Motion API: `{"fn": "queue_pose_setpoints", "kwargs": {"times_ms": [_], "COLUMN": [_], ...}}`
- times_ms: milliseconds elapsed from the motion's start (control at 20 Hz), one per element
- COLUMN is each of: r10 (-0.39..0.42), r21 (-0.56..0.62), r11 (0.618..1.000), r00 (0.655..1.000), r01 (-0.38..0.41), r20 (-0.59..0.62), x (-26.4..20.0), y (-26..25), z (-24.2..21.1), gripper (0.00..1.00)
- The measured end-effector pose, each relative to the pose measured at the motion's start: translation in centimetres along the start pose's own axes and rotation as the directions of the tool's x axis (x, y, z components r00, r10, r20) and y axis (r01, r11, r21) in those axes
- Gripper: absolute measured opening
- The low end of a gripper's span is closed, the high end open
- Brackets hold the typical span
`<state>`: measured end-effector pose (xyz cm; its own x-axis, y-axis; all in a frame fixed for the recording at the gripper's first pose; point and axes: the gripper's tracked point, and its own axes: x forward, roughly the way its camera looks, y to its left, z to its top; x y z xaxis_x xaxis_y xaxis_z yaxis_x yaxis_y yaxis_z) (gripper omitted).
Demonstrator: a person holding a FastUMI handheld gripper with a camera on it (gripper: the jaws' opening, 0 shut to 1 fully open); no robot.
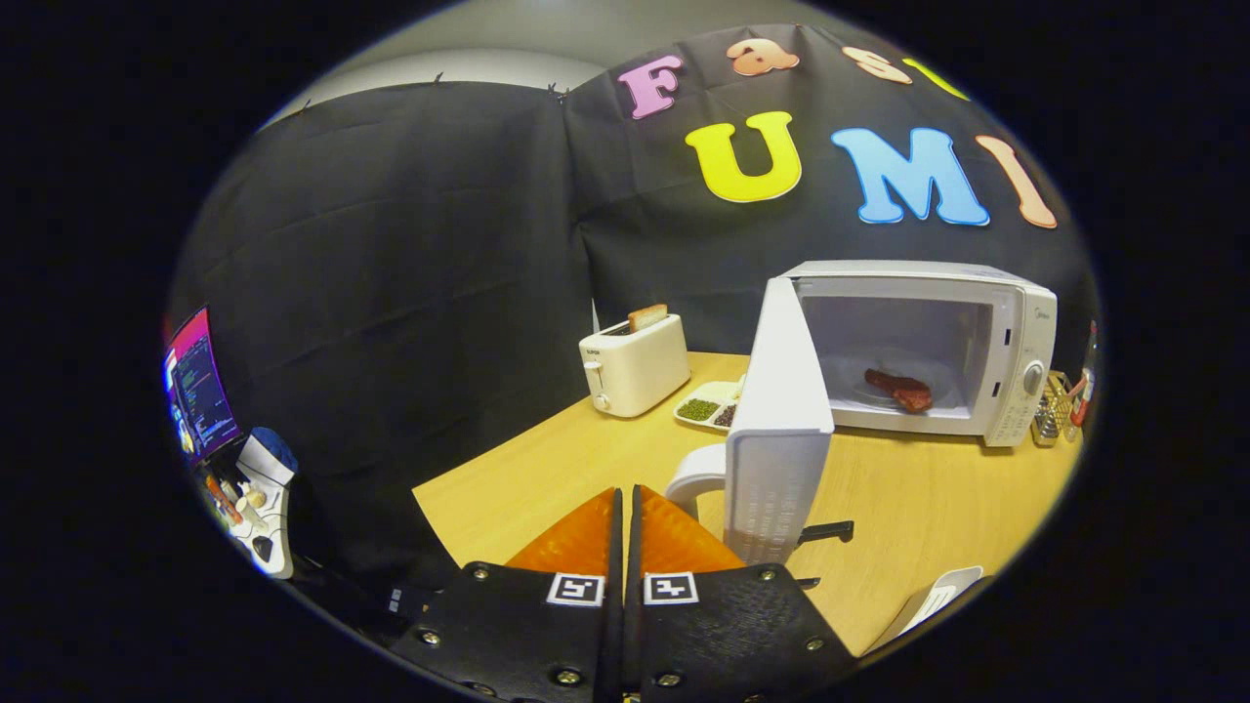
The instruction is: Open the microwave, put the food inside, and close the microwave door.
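Item, white box microwave [977,322] on the pale wooden table [937,498]: my landmark. Its white door [781,391] stands swung open. Reddish piece of food [900,389] lies inside on the turntable. My gripper [625,517], well in front of the microwave, has its fingers pressed together, holding nothing. I judge opening and loading done; closing the door remains

Food [900,390] inside microwave [1016,332] on table [928,498], toaster [635,366] to its left, tray [705,405] between them
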<state>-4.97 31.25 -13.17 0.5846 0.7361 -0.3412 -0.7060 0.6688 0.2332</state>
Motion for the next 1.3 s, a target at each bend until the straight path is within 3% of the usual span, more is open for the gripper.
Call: {"fn": "queue_pose_setpoints", "kwargs": {"times_ms": [600,1300], "r10": [-0.208,-0.369], "r21": [0.093,0.129], "r11": [0.974,0.922], "r00": [0.978,0.930], "r01": [0.207,0.365], "r20": [-0.002,0.006], "x": [-2.3,-1.2], "y": [-12.3,-23.5], "z": [1.4,3.7], "gripper": [0.01,0.01]}}
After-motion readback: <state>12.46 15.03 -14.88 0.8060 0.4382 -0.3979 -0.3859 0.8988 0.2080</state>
